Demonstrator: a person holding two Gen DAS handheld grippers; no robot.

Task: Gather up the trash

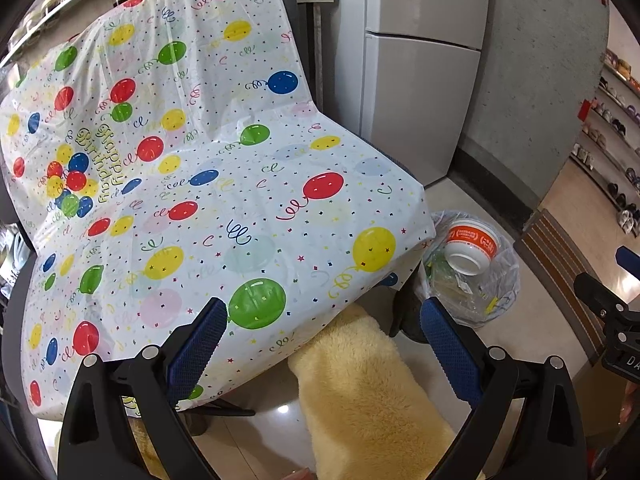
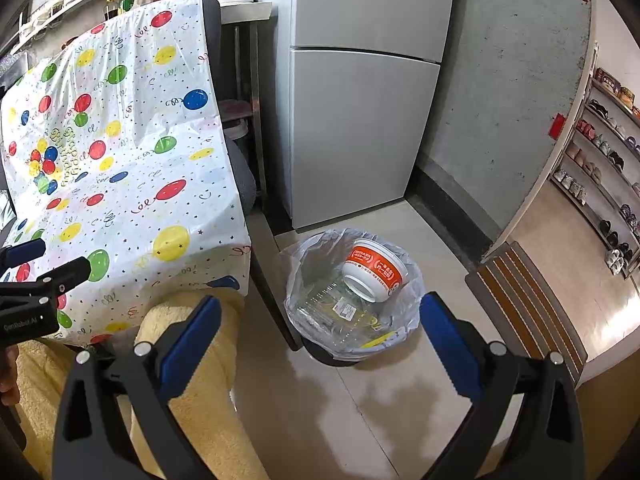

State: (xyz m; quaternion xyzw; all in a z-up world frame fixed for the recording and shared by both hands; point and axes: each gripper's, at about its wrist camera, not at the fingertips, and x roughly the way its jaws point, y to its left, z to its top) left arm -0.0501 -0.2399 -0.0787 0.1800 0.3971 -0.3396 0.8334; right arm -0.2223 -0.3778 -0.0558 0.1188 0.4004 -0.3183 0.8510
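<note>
A trash bin (image 2: 352,344) lined with a clear bag stands on the floor by the chair. In it lies an orange-and-white paper bowl (image 2: 374,274) on its side over clear plastic containers (image 2: 340,312). The bin also shows in the left wrist view (image 1: 472,304), with the bowl (image 1: 472,246) on top. My right gripper (image 2: 320,316) is open and empty, just short of the bin. My left gripper (image 1: 324,320) is open and empty at the front edge of a balloon-print sheet (image 1: 192,184) draped over a chair.
A grey fridge (image 2: 360,112) stands behind the bin. A striped mat (image 2: 528,304) lies to the right. The person's yellow fleece-clad legs (image 1: 368,400) are below the grippers. Shelves with bottles (image 2: 120,0) run behind the chair. Shoe racks (image 2: 608,184) line the far right.
</note>
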